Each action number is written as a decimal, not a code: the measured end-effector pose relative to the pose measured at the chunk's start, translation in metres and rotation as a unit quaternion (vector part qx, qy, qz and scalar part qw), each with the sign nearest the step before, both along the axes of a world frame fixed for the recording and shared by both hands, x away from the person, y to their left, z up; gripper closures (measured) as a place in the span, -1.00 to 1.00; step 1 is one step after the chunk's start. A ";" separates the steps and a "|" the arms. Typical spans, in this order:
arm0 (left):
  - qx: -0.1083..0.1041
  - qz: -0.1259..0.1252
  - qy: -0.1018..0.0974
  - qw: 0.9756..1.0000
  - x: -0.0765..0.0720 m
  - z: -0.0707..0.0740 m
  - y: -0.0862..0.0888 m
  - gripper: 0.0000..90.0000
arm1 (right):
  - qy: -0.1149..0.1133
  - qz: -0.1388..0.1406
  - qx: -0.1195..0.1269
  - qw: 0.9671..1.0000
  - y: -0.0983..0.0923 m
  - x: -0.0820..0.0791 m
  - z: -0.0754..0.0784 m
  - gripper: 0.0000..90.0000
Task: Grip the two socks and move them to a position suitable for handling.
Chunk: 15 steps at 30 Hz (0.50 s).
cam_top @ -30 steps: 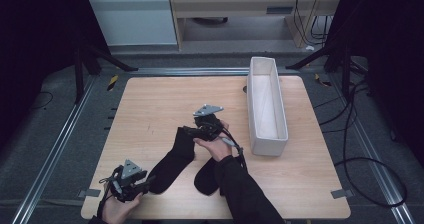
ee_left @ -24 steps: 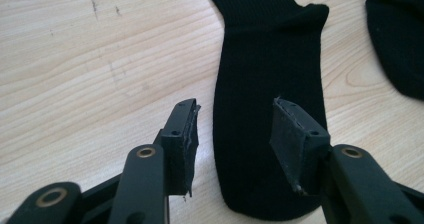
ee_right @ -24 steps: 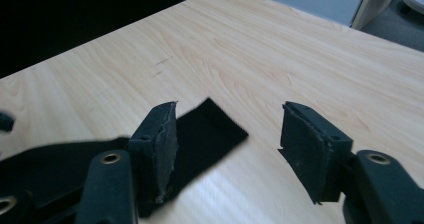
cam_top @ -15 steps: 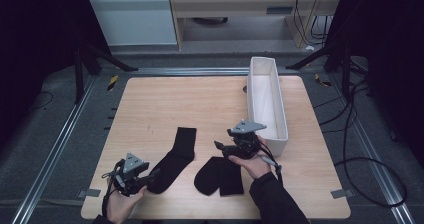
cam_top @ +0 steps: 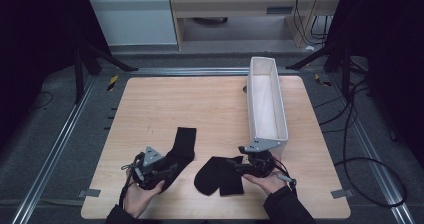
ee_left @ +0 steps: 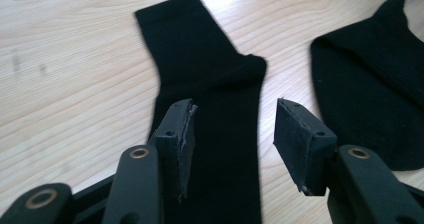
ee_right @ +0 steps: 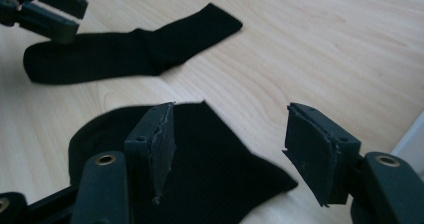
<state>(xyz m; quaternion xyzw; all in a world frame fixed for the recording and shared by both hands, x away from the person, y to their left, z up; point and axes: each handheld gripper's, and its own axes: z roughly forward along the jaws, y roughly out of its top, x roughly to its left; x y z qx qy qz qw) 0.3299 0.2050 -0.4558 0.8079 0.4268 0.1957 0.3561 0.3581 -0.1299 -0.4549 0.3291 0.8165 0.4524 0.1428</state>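
now, flat sock (ee_left: 215, 99) under left tool (ee_left: 234, 129)

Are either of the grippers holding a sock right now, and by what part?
Neither. The left gripper hangs open over the straight sock; the right gripper, also open, is above the folded sock.

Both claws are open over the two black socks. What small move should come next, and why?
Probably lower the right claw and close it on the folded sock. Its jaws stand open just above that sock's near edge. The left claw hangs open over the straight sock, and neither sock is gripped.
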 end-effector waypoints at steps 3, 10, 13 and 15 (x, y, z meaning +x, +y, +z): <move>0.002 -0.009 0.003 1.000 0.000 -0.002 -0.010 0.08 | 0.003 0.002 0.000 1.000 -0.004 -0.007 -0.005 -0.15; 0.007 -0.045 0.017 0.999 -0.004 -0.009 -0.034 0.12 | 0.024 0.013 -0.001 1.000 -0.012 -0.022 -0.020 -0.12; 0.007 -0.056 0.024 0.998 -0.006 -0.014 -0.042 0.14 | 0.030 0.020 -0.008 0.999 -0.014 -0.028 -0.027 -0.08; 0.006 -0.063 0.030 0.998 -0.008 -0.017 -0.048 0.17 | 0.034 0.029 -0.008 0.999 -0.015 -0.034 -0.032 -0.05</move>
